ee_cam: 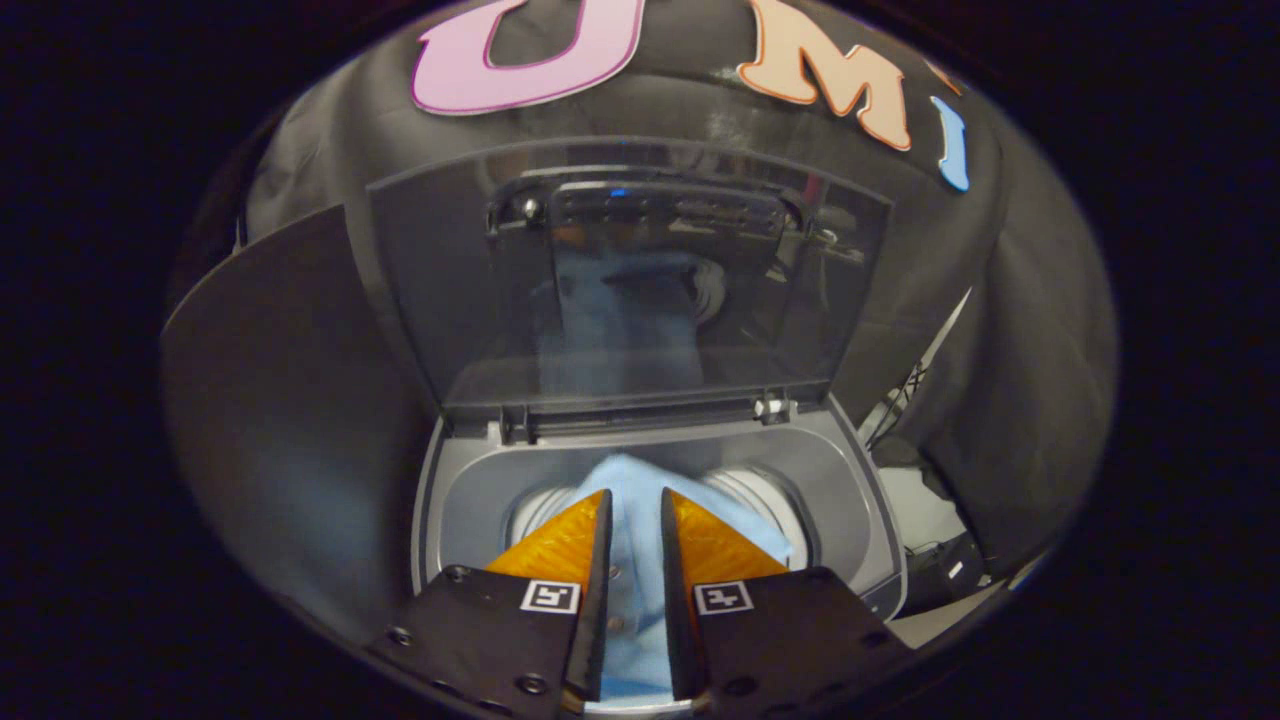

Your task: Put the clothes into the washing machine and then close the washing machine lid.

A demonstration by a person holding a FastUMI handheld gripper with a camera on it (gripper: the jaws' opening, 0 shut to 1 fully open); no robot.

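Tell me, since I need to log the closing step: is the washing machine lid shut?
No, the lid stands raised behind the tub opening, where the gripper holds light blue cloth.

Light-blue garment (632, 500) lies in the washing machine (470, 500).

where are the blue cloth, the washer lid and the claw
blue cloth (632, 478): gripper view, fabric just past the fingertips
washer lid (640, 290): gripper view, middle of the raised clear panel
claw (635, 497): gripper view, narrow gap between its fingertips, pinching the cloth

A pale blue garment (632, 560) hangs pinched between the claw (634, 515)'s two fingers above the drum of a grey top-loading washing machine (455, 500). At 12 o'clock beyond it, the translucent lid (630, 290) stands raised upright.
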